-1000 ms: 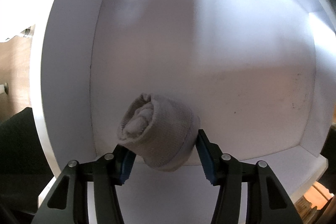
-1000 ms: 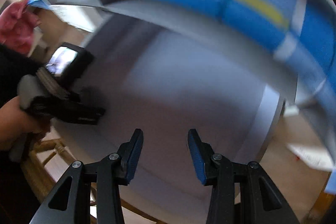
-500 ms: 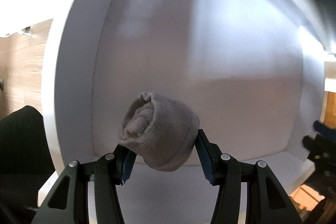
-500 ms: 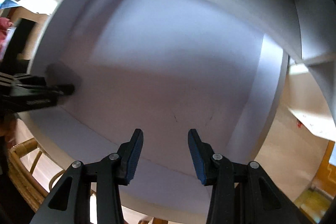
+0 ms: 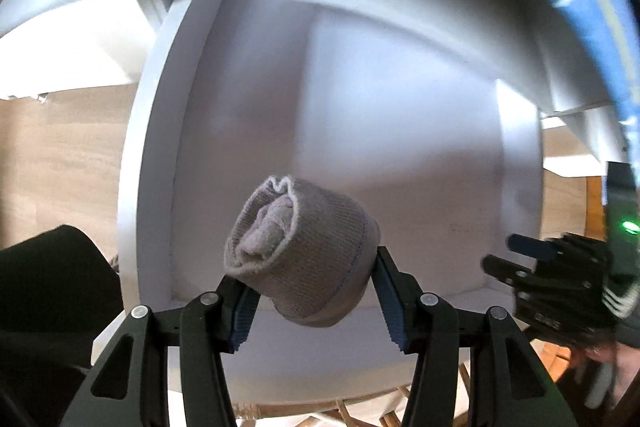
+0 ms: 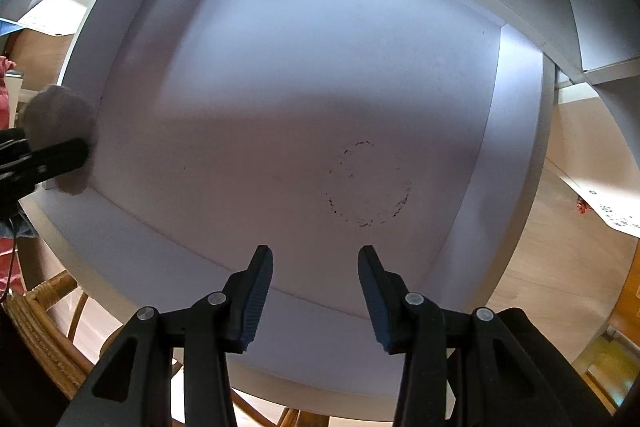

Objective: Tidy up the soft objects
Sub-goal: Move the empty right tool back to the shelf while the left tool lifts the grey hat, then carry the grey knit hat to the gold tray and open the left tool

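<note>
holding a rolled-up grey sock (image 5: 300, 255), the left gripper (image 5: 316, 301) has its two blue pads pressed on the sock's sides, so the soft roll stays in a tight ball and does not come undone. the sock hangs in the air above the white drawer (image 5: 160, 131), near the drawer's front left corner. it does not touch the drawer floor. pointing the claw almost straight down makes sense, because the sock can then be set into the drawer from above.

the right gripper (image 6: 316, 291) is over the same drawer, near its front wall and more to the right side. its pads stand apart and nothing is between them. from there, the sock (image 6: 60, 123) shows far off at the drawer's left edge. a faint dark ring mark (image 6: 368, 187) sits on the drawer floor, just past the right claw. i think the empty claw is waiting out of the way.
</note>
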Demonstrator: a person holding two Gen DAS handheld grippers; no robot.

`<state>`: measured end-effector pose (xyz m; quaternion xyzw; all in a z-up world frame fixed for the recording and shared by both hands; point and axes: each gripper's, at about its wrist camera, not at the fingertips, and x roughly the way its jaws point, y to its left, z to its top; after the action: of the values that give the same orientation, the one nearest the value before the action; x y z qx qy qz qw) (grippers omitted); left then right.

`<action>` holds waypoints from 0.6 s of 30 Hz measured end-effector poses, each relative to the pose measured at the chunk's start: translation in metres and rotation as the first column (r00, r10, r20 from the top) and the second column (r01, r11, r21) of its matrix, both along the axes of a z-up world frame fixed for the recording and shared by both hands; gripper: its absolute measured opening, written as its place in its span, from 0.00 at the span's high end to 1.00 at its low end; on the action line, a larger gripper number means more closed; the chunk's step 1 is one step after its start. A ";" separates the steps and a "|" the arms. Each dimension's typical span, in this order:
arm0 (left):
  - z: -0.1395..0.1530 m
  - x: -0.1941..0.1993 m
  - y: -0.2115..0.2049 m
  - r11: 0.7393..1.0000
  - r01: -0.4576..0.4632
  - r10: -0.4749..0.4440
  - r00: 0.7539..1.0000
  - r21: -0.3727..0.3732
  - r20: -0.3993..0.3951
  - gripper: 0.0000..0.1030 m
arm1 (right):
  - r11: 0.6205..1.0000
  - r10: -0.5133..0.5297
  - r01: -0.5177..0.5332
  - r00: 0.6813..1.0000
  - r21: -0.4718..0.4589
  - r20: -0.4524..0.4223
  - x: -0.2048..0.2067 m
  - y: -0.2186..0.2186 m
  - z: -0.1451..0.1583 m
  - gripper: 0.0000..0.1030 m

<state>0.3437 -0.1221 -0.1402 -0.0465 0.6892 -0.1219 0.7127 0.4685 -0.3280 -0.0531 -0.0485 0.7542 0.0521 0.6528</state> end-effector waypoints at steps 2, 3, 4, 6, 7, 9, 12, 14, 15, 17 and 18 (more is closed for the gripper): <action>0.011 -0.002 0.002 1.000 0.015 -0.015 0.999 0.005 0.028 0.48 | 1.000 -0.003 0.003 1.000 0.001 -0.003 -0.006 -0.001 -0.001 0.57; 0.017 -0.003 0.003 1.000 0.021 -0.022 0.999 0.002 0.045 0.48 | 1.000 -0.006 0.006 1.000 0.002 -0.004 -0.006 -0.001 -0.001 0.57; 0.022 -0.004 0.003 1.000 0.024 -0.024 0.998 -0.005 0.055 0.48 | 1.000 -0.007 0.007 1.000 0.003 -0.005 -0.005 -0.002 -0.001 0.57; 0.037 -0.003 0.004 0.999 0.029 -0.027 0.997 -0.021 0.076 0.48 | 1.000 -0.010 0.010 1.000 0.002 -0.002 0.002 -0.011 0.002 0.57; 0.043 -0.005 0.006 0.999 0.034 -0.032 0.995 -0.026 0.092 0.48 | 1.000 -0.011 0.011 1.000 0.000 -0.001 0.004 -0.013 0.003 0.57; 0.053 -0.009 0.010 0.998 0.044 -0.040 0.992 -0.033 0.118 0.48 | 1.000 -0.012 0.012 1.000 0.002 -0.001 -0.001 -0.014 0.000 0.57; 0.078 -0.011 0.013 0.997 0.064 -0.056 0.985 -0.047 0.161 0.48 | 1.000 -0.012 0.012 1.000 0.003 -0.004 -0.004 -0.015 -0.005 0.57; 0.093 -0.014 0.013 0.995 0.082 -0.071 0.979 -0.054 0.190 0.48 | 1.000 -0.010 0.010 1.000 0.002 -0.006 -0.004 -0.016 -0.006 0.57; 0.098 -0.015 0.015 0.994 0.089 -0.076 0.976 -0.056 0.202 0.48 | 1.000 -0.009 0.009 1.000 0.001 -0.006 -0.002 -0.012 -0.006 0.57; 0.117 -0.008 0.015 0.993 0.103 -0.087 0.970 -0.061 0.228 0.48 | 1.000 -0.009 0.009 1.000 0.002 -0.006 -0.002 -0.012 -0.006 0.57; 0.127 -0.009 0.018 0.992 0.109 -0.089 0.966 -0.068 0.243 0.48 | 1.000 -0.009 0.009 1.000 0.003 -0.006 -0.001 -0.012 -0.006 0.57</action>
<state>0.3349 -0.1038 -0.0133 -0.0258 0.5941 -0.1898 0.7813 0.4673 -0.3399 -0.0586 -0.0438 0.7563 0.0505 0.6508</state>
